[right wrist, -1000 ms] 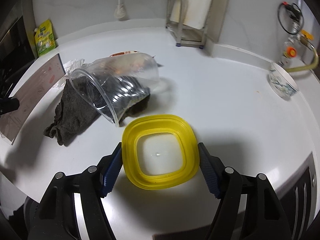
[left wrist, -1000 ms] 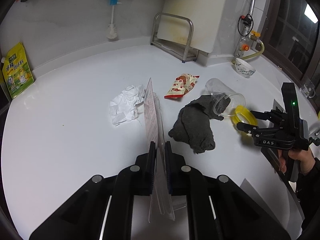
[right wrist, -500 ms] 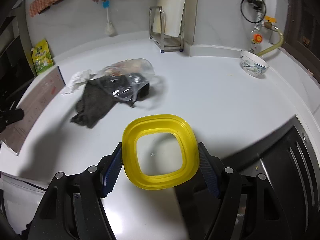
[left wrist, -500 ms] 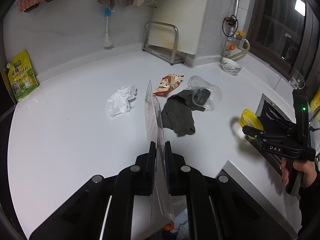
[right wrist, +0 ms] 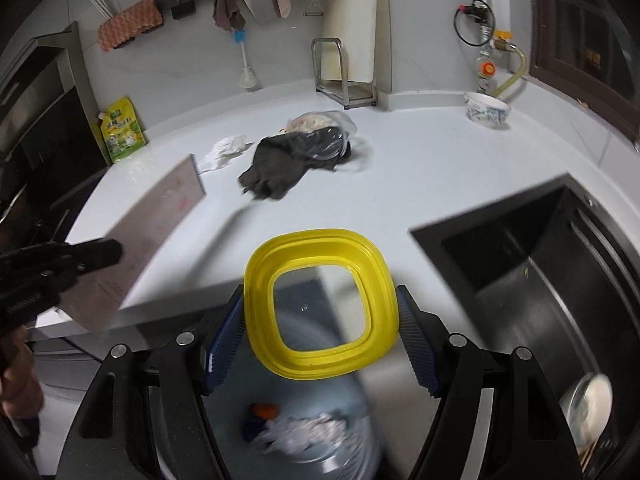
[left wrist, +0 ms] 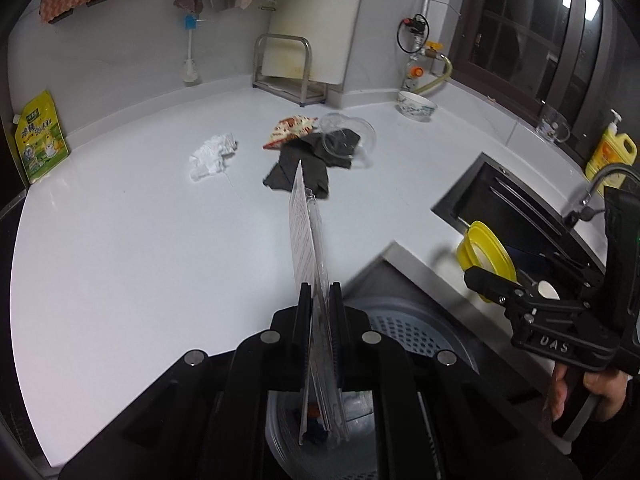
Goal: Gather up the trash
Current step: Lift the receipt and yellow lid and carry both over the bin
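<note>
My left gripper [left wrist: 319, 300] is shut on a clear plastic package with a printed card [left wrist: 306, 236], held on edge above a grey-blue trash bin [left wrist: 404, 328] below the counter edge. My right gripper [right wrist: 322, 334] is shut on a yellow-rimmed clear lid [right wrist: 320, 304], held over the same bin [right wrist: 312, 432], which holds crumpled trash. The lid also shows in the left wrist view [left wrist: 486, 252]. On the white counter [left wrist: 140, 232] lie a crumpled white tissue [left wrist: 212, 156], a snack wrapper [left wrist: 290, 130], a dark grey cloth [left wrist: 308, 164] and a clear plastic cup [left wrist: 348, 140] on its side.
A black sink [right wrist: 540, 260] is set into the counter at the right, with a faucet [left wrist: 600, 180] and a yellow soap bottle [left wrist: 608, 152]. A white bowl [left wrist: 416, 106], a metal rack with a cutting board [left wrist: 292, 68] and a yellow-green pouch [left wrist: 40, 140] stand along the back wall.
Both grippers have pulled back from the counter with their loads and now hang over the trash bin below its front edge. The cup, cloth, wrapper and tissue lie farther away.
</note>
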Demonstrator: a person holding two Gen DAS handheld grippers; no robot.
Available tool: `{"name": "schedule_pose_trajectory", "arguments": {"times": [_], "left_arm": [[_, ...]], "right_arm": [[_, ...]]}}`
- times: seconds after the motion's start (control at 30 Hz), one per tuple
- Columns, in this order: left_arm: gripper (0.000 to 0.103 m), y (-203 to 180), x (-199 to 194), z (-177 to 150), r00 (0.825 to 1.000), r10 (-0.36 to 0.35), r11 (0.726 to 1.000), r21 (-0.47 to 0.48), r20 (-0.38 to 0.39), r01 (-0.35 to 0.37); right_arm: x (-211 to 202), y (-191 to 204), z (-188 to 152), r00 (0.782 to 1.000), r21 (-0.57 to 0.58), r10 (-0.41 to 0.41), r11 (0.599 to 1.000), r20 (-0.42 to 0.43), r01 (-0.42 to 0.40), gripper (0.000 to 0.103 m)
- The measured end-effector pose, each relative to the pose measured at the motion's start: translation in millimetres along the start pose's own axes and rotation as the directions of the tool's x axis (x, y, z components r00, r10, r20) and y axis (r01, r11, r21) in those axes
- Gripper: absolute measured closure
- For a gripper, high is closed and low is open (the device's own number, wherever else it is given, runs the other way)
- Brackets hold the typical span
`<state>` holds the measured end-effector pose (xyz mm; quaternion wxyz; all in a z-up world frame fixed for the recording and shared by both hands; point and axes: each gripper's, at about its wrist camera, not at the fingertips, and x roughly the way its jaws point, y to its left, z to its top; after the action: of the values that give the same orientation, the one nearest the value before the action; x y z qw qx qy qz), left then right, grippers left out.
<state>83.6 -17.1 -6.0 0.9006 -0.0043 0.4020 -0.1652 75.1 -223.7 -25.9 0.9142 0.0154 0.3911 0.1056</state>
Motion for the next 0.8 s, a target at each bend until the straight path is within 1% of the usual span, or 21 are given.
{"name": "schedule_pose_trajectory", "arguments": {"times": [0.17,0.27,0.4,0.47,0.6,0.8], "left_arm": [[0.093,-12.7,-4.1,-29.2,1.000,0.003,1.000,0.024,-0.012,-0.003],[0.093,-20.3,-7.1,-41.6,1.000,-0.009,0.999,0.037,-0.019,0.010],[0.093,-29.1,-7.5,-56.6,0.999,-0.024,0.999,0.044,-0.030,0.025],[0.093,-31.6,-4.3,-64.9,0.999,-0.030,0.999,0.040,-0.043,0.031],[0.093,-36.3,3.5,-78.9,0.997,-0.014,0.998,0.058,-0.070,0.018],[0.093,-42.3,13.1,-93.8,0.993,-0.035,0.997,0.064,-0.116,0.042]], "right_arm": [[-17.8,11.9,-41.3,1.000,0.073,-0.004,0.997,0.004,0.004,0.034],[-20.8,16.6,-61.2,1.000,0.089,-0.025,0.996,-0.006,0.026,0.034],[-19.4,14.7,-85.3,0.999,0.137,-0.023,0.990,-0.026,0.027,0.034],[-16.3,12.1,-95.1,0.999,0.155,-0.029,0.987,-0.039,0.035,0.034],[-11.1,11.3,-115.3,0.997,0.173,-0.040,0.984,-0.069,0.052,0.034],[-3.6,8.7,-130.8,0.996,0.197,-0.017,0.980,-0.088,0.034,0.034]]}}
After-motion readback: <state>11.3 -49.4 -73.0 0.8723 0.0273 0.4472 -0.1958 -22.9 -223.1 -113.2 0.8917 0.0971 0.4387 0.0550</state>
